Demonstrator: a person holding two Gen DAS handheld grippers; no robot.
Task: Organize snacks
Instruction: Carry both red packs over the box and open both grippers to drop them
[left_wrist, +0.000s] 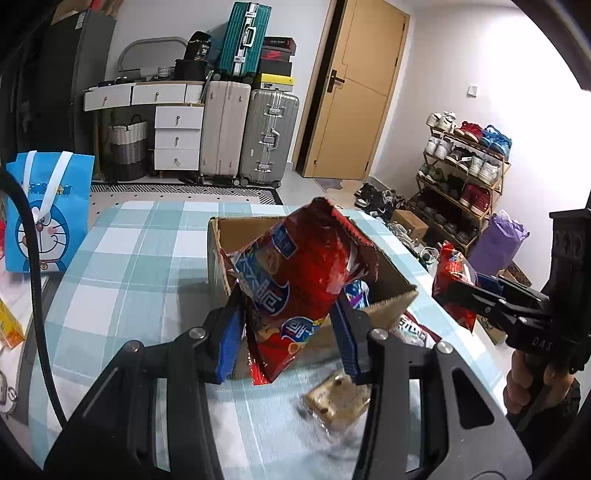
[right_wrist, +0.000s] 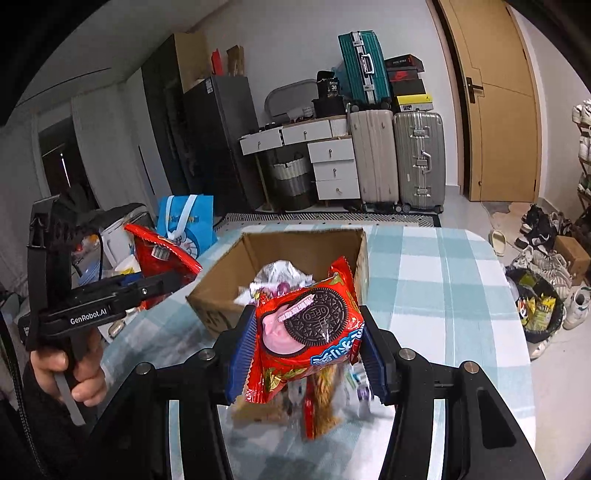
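Observation:
My left gripper (left_wrist: 291, 332) is shut on a red snack bag with blue lettering (left_wrist: 306, 273), held upright just in front of an open cardboard box (left_wrist: 218, 243) on the checked table. My right gripper (right_wrist: 306, 354) is shut on a red Oreo pack (right_wrist: 310, 328), held above the table near the box (right_wrist: 229, 273), which holds several wrapped snacks (right_wrist: 280, 277). The right gripper and its pack (left_wrist: 452, 280) show at the right in the left wrist view. The left gripper and its bag (right_wrist: 162, 254) show at the left in the right wrist view.
Loose snack packets lie on the blue-and-white checked tablecloth (right_wrist: 436, 280) under my grippers: a clear biscuit pack (left_wrist: 338, 400) and several wrappers (right_wrist: 321, 398). A blue Doraemon bag (left_wrist: 48, 210) stands left of the table. Suitcases, drawers and a shoe rack (left_wrist: 465, 166) line the room.

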